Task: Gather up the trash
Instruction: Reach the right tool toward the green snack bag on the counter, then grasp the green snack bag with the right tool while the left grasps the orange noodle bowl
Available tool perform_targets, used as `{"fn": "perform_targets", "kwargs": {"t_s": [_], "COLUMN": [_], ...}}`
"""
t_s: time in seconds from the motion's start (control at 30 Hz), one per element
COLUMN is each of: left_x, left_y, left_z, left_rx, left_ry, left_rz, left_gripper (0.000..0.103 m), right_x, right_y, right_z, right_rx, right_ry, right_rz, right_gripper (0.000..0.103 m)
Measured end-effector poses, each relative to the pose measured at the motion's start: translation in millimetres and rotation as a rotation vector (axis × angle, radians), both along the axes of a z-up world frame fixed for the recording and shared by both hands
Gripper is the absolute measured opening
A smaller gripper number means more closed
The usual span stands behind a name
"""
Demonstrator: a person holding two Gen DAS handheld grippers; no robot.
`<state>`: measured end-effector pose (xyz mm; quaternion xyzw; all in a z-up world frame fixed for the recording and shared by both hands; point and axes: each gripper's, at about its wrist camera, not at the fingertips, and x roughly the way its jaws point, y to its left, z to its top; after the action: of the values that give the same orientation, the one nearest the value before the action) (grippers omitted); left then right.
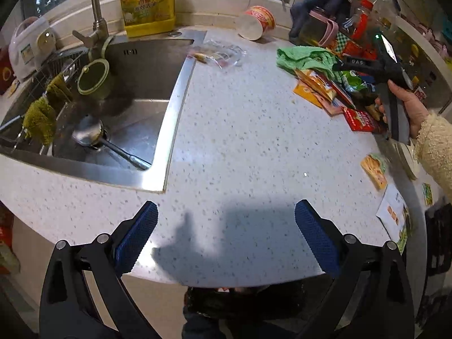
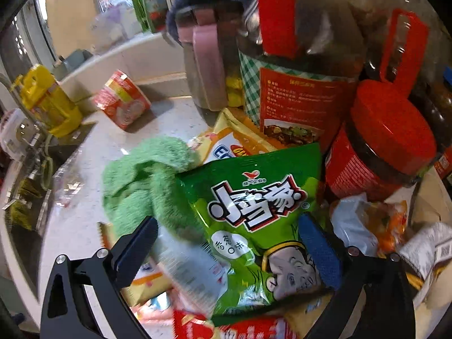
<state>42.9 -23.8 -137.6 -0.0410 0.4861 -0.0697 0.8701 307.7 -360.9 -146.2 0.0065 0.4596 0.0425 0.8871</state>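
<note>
The green snack bag (image 2: pixel 248 220) lies atop the wrapper pile on the right of the counter (image 1: pixel 240 141), and we've got our right gripper (image 2: pixel 228 243) spread wide w/ the bag between its fingers, though we can't tell if they touch it. Just beside it: 1 green cloth (image 2: pixel 141 183), 2 red-lidded jars (image 2: pixel 389 141) crowding behind, 1 tipped noodle cup (image 2: pixel 121 99) farther back. Our left gripper (image 1: pixel 226 226) hangs wide open & empty over bare counter near the sink (image 1: pixel 141 90).
</note>
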Motion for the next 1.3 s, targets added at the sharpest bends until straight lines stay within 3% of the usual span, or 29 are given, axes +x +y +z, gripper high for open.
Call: {"fn": "perform_targets", "kwargs": {"t_s": [0.07, 0.1, 0.13, 0.17, 0.2, 0.33, 0.5, 0.6, 0.7, 0.8, 0.9, 1.0, 1.17, 1.27, 1.3], "left_x": [3, 4, 4, 4, 5, 11, 27, 46, 87, 144, 221, 287, 323, 327, 327], "left_y": [-1, -2, -3, -4, -6, -14, -23, -27, -29, -16, -6, 0, -3, -7, -9], "left_z": [1, 2, 3, 4, 4, 7, 7, 13, 21, 24, 16, -7, -38, -44, -43], "left_rx": [0.011, 0.008, 0.006, 0.012, 0.017, 0.006, -0.026, -0.077, -0.106, -0.095, -0.064, -0.054, 0.002, 0.039, 0.062], "left_ry": [0.003, 0.003, 0.000, -0.004, -0.007, -0.015, -0.022, -0.071, -0.123, -0.149, -0.118, -0.027, 0.063, 0.049, 0.033], "left_rz": [0.010, 0.010, 0.007, 0.003, -0.001, -0.035, -0.079, -0.119, -0.155, -0.095, -0.040, -0.015, -0.021, -0.021, -0.023], "left_gripper": [0.095, 0.095, 0.095, 0.095, 0.095, 0.095, 0.095, 0.095, 0.095, 0.095, 0.095, 0.095, 0.095, 0.083, 0.069], "right_x": [-3, -6, -6, -8, -12, -32, -73, -111, -148, -182, -207, -224, -239, -240, -240], "right_y": [2, 1, -2, -8, -14, -17, -26, -29, -23, -17, -11, -1, 10, 14, 15], "right_z": [-1, 0, 2, 4, 9, 29, 61, 79, 89, 94, 94, 94, 93, 94, 94], "right_rx": [-0.018, -0.039, -0.044, -0.006, 0.033, 0.031, 0.145, 0.249, 0.311, 0.358, 0.404, 0.429, 0.429, 0.432, 0.437], "right_ry": [-0.018, -0.025, -0.025, -0.021, -0.028, -0.074, -0.144, -0.203, -0.238, -0.252, -0.252, -0.248, -0.238, -0.242, -0.244], "right_rz": [0.012, 0.008, -0.004, -0.008, -0.016, -0.016, -0.023, -0.029, -0.018, -0.006, -0.007, -0.013, -0.005, -0.008, -0.009], "right_gripper": [0.095, 0.078, 0.054, 0.052, 0.043, 0.027, 0.023, 0.023, 0.023, 0.023, 0.023, 0.024, 0.024, 0.024, 0.024]}}
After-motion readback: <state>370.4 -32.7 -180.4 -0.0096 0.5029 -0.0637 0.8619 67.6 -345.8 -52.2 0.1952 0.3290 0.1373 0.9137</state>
